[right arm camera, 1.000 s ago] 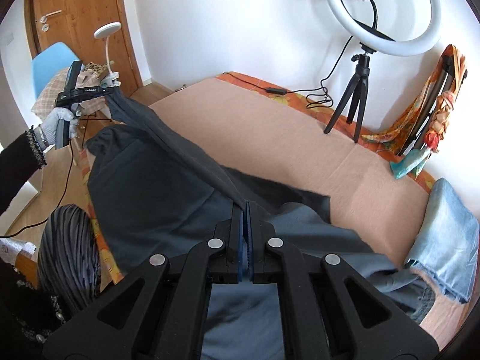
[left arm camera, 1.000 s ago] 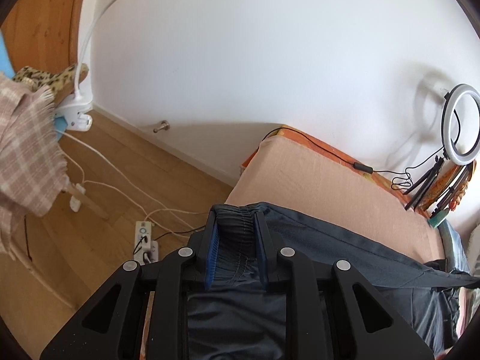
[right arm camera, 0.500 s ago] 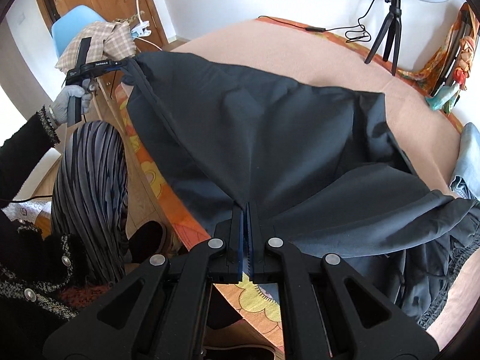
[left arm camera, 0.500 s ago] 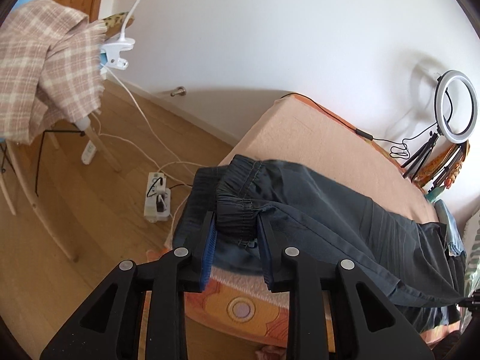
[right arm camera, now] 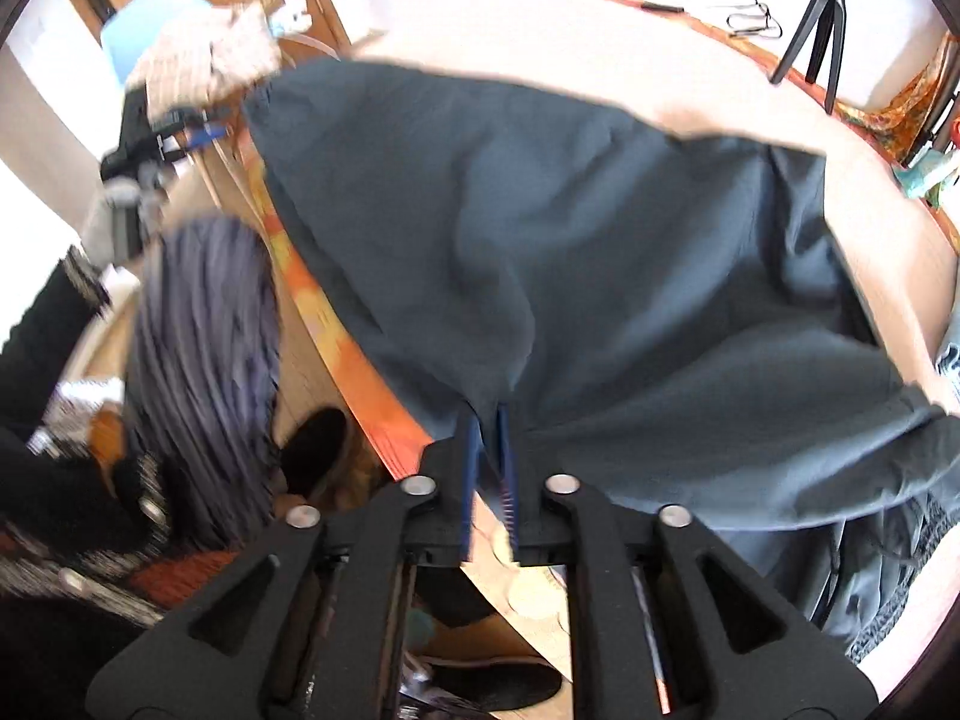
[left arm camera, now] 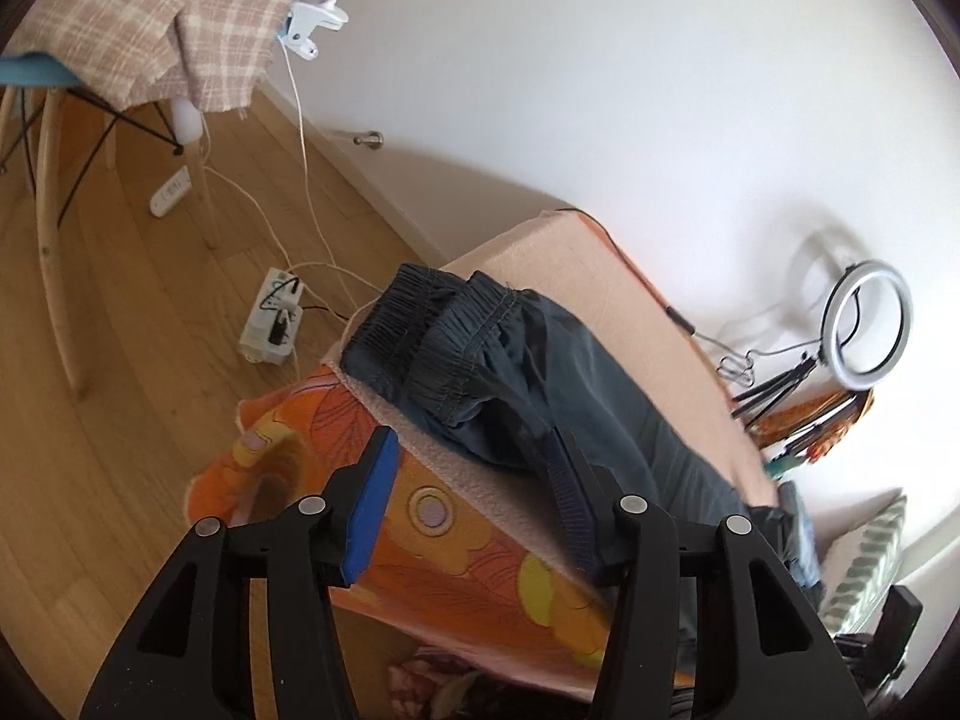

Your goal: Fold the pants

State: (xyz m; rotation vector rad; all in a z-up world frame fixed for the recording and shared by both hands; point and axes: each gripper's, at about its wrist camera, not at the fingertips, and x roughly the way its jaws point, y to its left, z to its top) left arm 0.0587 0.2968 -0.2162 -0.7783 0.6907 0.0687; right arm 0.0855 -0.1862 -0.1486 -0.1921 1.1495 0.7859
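The dark grey pants (left arm camera: 516, 354) lie along the peach-covered bed (left arm camera: 606, 276), their gathered waistband (left arm camera: 432, 324) at the near corner. My left gripper (left arm camera: 468, 450) is open just short of the waistband, its right finger touching the cloth. In the right wrist view the pants (right arm camera: 570, 240) spread flat over the bed. My right gripper (right arm camera: 487, 420) has its jaws a small gap apart, with the fabric's edge still between the fingertips. The left gripper (right arm camera: 198, 129) shows far left in that view, blurred.
An orange flowered cover (left arm camera: 456, 546) hangs off the bed's edge. A power strip (left arm camera: 273, 324) and cables lie on the wood floor. A chair with a plaid cloth (left arm camera: 156, 24) stands at left. A ring light on a tripod (left arm camera: 864, 324) stands at the bed's far side. My striped skirt (right arm camera: 204, 360) is close by.
The pants have been laid down on the bed. My left gripper has opened and let go of the waistband, backing off. My right gripper's jaws have parted slightly.
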